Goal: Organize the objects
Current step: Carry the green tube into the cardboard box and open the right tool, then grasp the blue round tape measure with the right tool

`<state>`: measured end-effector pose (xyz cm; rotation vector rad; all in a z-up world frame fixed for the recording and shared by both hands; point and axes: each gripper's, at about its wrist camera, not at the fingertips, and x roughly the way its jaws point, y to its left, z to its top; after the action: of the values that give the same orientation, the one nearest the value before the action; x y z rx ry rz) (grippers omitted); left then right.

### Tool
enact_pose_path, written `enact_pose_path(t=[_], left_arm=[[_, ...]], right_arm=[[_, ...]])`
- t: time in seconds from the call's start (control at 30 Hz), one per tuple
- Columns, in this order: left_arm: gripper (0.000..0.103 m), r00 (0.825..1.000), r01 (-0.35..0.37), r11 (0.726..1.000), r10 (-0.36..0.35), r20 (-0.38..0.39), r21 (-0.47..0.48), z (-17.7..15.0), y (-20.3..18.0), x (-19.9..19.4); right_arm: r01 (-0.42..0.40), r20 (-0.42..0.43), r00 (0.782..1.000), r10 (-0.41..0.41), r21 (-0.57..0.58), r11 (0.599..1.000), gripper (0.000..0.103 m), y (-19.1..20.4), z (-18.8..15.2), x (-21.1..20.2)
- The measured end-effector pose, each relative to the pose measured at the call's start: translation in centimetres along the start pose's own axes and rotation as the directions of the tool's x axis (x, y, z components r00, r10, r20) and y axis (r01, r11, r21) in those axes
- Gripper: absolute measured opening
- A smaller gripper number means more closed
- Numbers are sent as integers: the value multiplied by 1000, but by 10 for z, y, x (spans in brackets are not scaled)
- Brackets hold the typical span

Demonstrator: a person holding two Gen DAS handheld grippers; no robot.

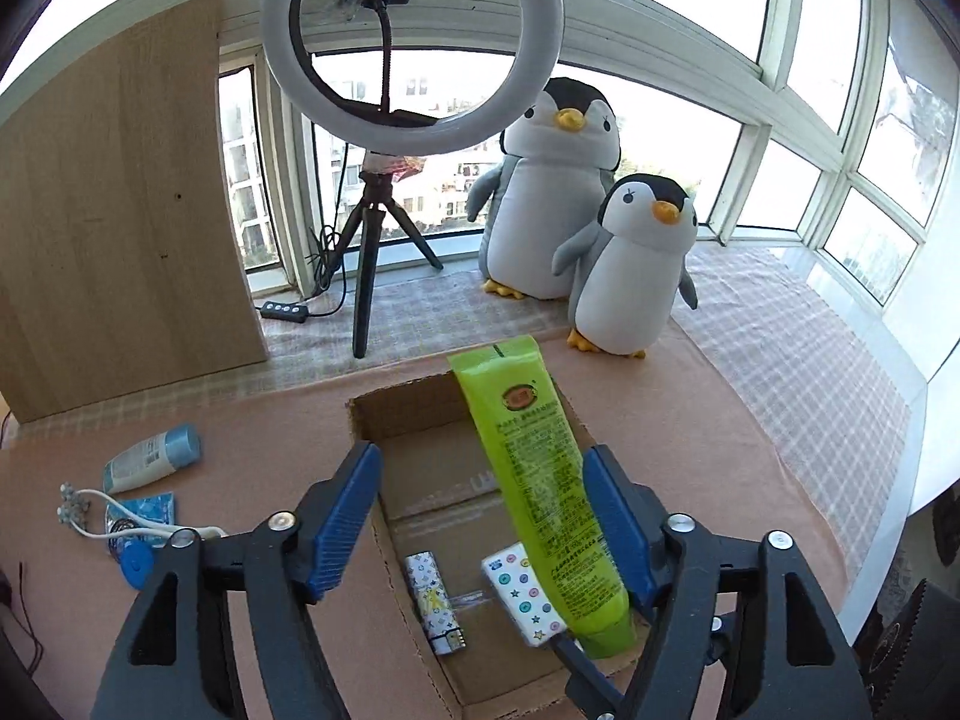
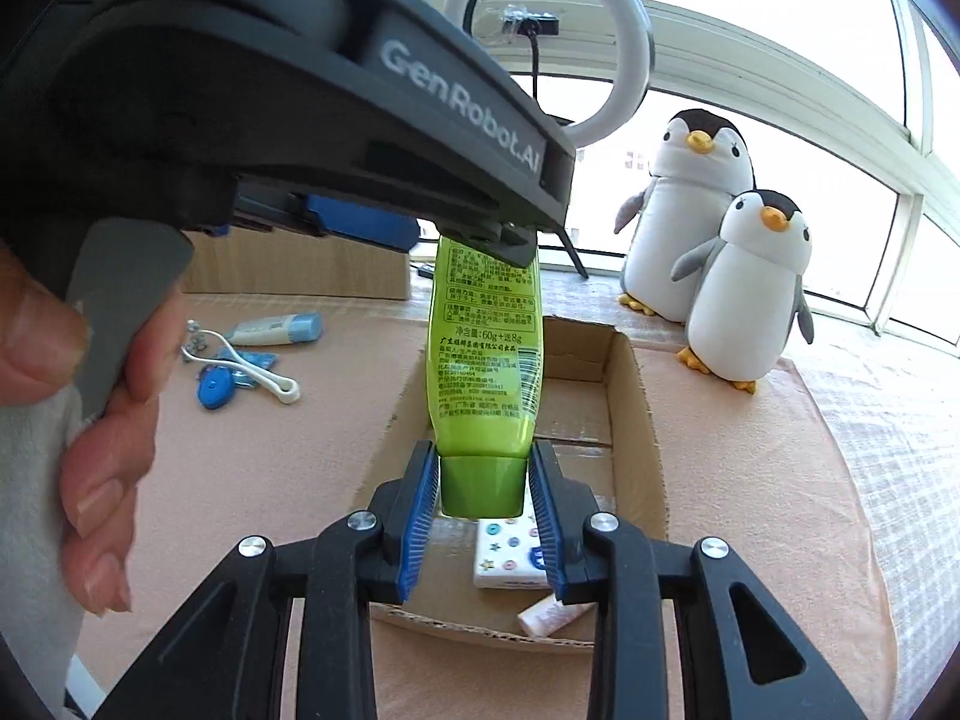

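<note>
Right gripper (image 2: 480, 516) is clamping the lime-green plastic tube (image 2: 483, 354) by its cap above the open cardboard box (image 2: 651, 414) - presumably for dropping in; left gripper (image 1: 483, 516) is gaping wide, gripping nothing.

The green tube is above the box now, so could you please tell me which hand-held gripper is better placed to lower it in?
The right hand-held gripper: it clamps the green tube by its cap over the box.

The left tongs (image 1: 480, 516) are standing wide apart, angled downward, a hand (image 2: 90, 420) gripping their handle. The right tongs (image 2: 483, 516) are pinching narrowly, also angled downward.
</note>
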<state>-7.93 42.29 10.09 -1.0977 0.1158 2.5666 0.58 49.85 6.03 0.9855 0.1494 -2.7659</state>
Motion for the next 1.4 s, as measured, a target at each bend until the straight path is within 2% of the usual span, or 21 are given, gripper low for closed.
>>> enact_pose_path(t=[0.03, 0.1, 0.2, 0.3, 0.43, 0.63, 0.9, 1.03, 1.17, 1.4], left_arm=[[92, 998, -54, 999, 54, 28, 5, -2, 5, -2], [97, 992, -121, 993, 120, 49, 18, -9, 20, -4], [97, 994, -106, 994, 106, -15, -8, -22, 47, -1], [97, 991, -129, 991, 128, -32, -19, -43, 72, -8], [97, 987, -148, 988, 145, -75, -42, -70, 102, -14], [97, 978, -189, 978, 180, -105, -86, -110, 159, -39], [97, 963, -261, 944, 241, -118, -201, -160, 261, -88], [97, 956, -288, 925, 263, -128, -248, -189, 305, -115], [97, 951, -307, 906, 278, -138, -291, -213, 343, -138], [97, 938, -346, 871, 308, -160, -350, -242, 385, -160]], right_arm=[[20, -27, 999, -20, -5, 1000, 50, -4, -3, 7], [47, -67, 997, -46, 7, 999, 60, -14, -10, 15], [44, -76, 996, -40, 53, 998, 61, -21, -17, 14], [38, -91, 995, -32, 70, 997, 61, -23, -18, 18], [27, -92, 996, -23, 40, 999, 61, -9, -10, 22], [-12, -90, 996, 9, -38, 999, 61, 43, 7, 29], [-136, -127, 985, 117, -157, 978, 61, 153, 21, 53], [-203, -192, 968, 163, -212, 956, 62, 213, 16, 81], [-235, -249, 954, 168, -268, 934, 62, 259, 13, 112], [-238, -311, 940, 142, -297, 925, 62, 292, 25, 179]])
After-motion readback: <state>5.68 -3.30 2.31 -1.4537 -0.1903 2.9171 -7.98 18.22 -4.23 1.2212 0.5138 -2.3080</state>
